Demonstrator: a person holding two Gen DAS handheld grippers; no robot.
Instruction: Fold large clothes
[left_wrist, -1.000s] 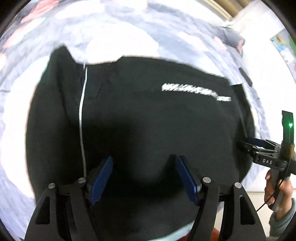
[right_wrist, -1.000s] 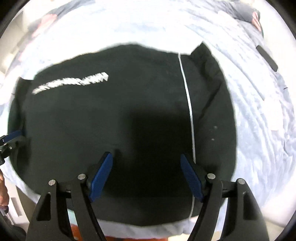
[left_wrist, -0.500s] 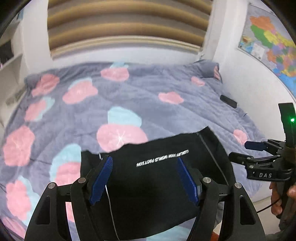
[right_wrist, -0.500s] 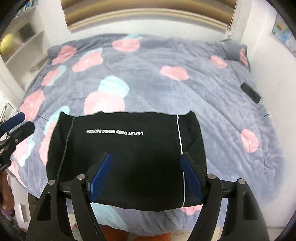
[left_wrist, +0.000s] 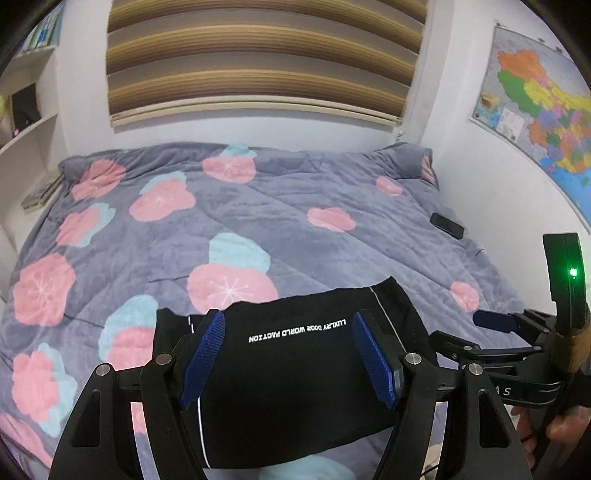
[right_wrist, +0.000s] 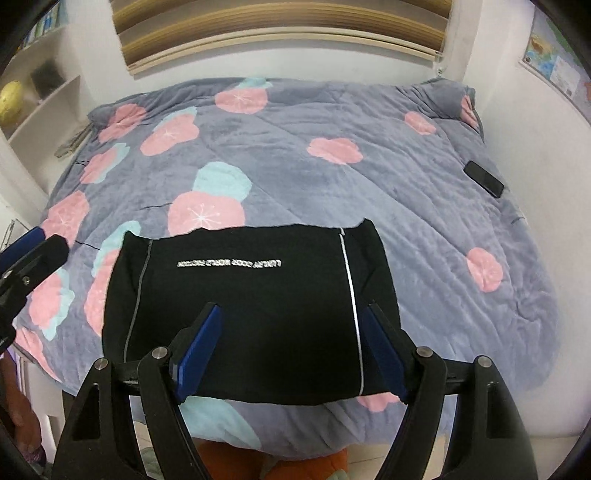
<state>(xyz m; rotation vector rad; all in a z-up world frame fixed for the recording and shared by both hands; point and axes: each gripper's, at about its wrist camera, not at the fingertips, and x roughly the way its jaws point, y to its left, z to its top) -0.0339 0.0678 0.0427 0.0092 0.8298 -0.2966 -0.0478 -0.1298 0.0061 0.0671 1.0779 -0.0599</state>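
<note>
A black garment lies folded into a flat rectangle at the near edge of the bed, with white lettering and thin white side stripes; it also shows in the left wrist view. My left gripper is open and empty, held above and behind the garment. My right gripper is open and empty too, raised off the garment near its front edge. The right gripper also shows at the right of the left wrist view, and the left gripper at the left edge of the right wrist view.
The bed has a grey quilt with pink and blue flowers. A black phone lies near its right edge. White shelves stand at the left, a wall map hangs at the right, a striped blind hangs behind.
Both grippers have pulled up and back from close over the garment, so the whole bed and room have come into view. The garment lies still.
</note>
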